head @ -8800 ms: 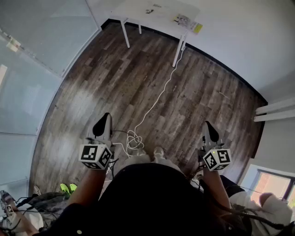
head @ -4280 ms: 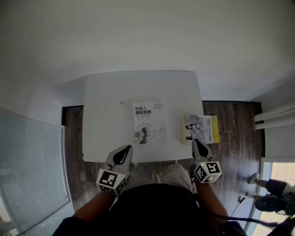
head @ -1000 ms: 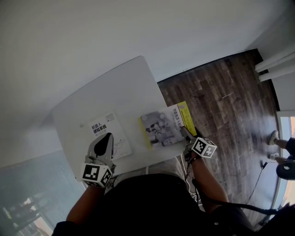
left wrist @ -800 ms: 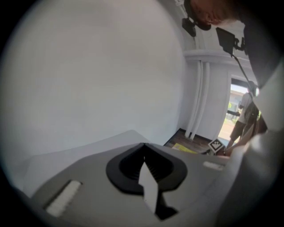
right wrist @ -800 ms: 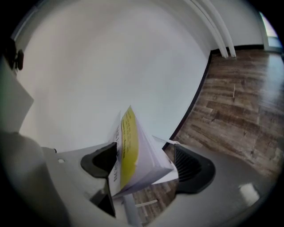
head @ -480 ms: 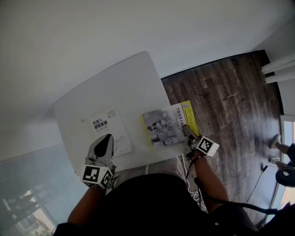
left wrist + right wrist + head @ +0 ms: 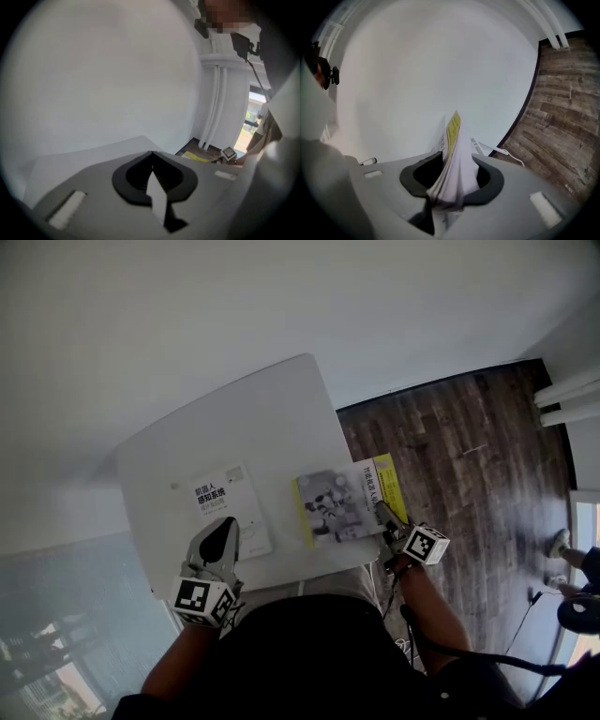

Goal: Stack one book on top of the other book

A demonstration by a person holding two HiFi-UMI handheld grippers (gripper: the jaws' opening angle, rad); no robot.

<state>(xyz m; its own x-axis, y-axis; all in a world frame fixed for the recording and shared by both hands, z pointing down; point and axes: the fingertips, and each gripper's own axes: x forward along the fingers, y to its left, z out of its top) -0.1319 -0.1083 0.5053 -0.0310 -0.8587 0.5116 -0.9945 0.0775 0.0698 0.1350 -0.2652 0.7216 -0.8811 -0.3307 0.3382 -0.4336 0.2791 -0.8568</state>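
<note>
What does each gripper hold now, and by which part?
The right gripper, whose jaws have just been closing, grips the yellow-edged book at its near right corner. The left gripper holds nothing.

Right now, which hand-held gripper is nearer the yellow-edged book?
Right. The right hand-held gripper has just closed its jaws on the yellow-edged book, at its right edge; the left hand-held gripper sits apart, over the white book.

head view high over the table, aimed steeply down, left gripper view low at its near edge, facing across it, right gripper view jammed against the yellow book at its right edge, book's in all three
</note>
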